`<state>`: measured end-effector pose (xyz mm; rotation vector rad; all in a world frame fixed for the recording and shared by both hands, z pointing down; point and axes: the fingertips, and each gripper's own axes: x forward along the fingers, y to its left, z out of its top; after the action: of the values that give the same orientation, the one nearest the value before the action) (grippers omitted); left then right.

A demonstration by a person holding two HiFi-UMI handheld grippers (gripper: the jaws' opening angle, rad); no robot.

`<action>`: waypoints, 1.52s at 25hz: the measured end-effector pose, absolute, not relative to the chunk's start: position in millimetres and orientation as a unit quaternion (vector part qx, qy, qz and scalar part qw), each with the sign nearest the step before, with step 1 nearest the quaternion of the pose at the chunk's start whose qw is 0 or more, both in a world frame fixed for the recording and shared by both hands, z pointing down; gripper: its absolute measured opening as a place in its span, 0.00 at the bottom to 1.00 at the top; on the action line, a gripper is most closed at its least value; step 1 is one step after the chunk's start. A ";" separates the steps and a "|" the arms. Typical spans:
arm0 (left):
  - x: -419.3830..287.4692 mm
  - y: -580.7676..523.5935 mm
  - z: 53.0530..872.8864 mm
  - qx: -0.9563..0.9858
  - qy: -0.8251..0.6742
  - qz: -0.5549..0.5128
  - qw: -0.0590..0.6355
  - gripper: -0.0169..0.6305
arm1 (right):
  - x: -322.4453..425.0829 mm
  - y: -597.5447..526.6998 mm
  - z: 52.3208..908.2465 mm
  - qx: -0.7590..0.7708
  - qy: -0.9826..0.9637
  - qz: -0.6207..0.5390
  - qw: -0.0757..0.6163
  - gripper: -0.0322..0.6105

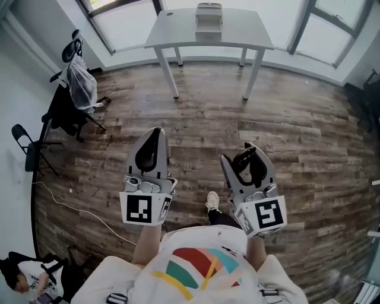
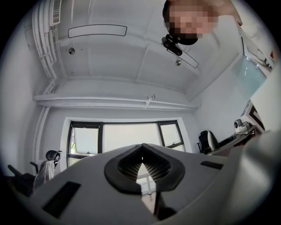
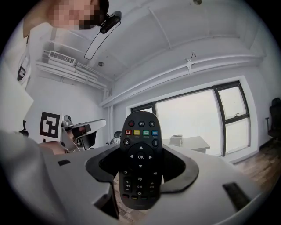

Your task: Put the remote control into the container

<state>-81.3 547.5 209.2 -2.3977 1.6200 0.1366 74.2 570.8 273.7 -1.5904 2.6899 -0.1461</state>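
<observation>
Now your right gripper (image 1: 246, 155) pinches the remote (image 3: 140, 145), and the container (image 1: 209, 16) sits on the far table (image 1: 178, 32).
Seen along the right jaws, the black remote stands between them with its buttons facing you. The pads clamp its narrow sides around the lower half, and the top end juts past the tips. Your left gripper (image 1: 155, 135) is pressed together with nothing in it. Both grippers are over wood floor, well apart from the table. Expect the remote to be light, stiff plastic with smooth edges. It probably won't crush, but it could slide or swing in a loose pinch, since much of its length hangs free. A firm grip across the sides near the middle seems safest, with the pads off the rubber buttons.
</observation>
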 end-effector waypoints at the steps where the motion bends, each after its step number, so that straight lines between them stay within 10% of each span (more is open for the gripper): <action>1: -78.9 538.3 208.3 -0.819 0.558 0.050 0.121 0.04 | 77.0 561.5 271.8 -0.505 0.862 -0.046 0.008 0.45; 38: -176.5 101.2 221.7 -0.833 0.543 0.081 0.072 0.04 | 2.9 136.8 254.6 -0.549 0.834 -0.029 -0.038 0.45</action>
<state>-176.5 101.2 221.7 -2.5020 1.6326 0.2427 2.9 136.8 254.6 -1.7677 2.6863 -0.0948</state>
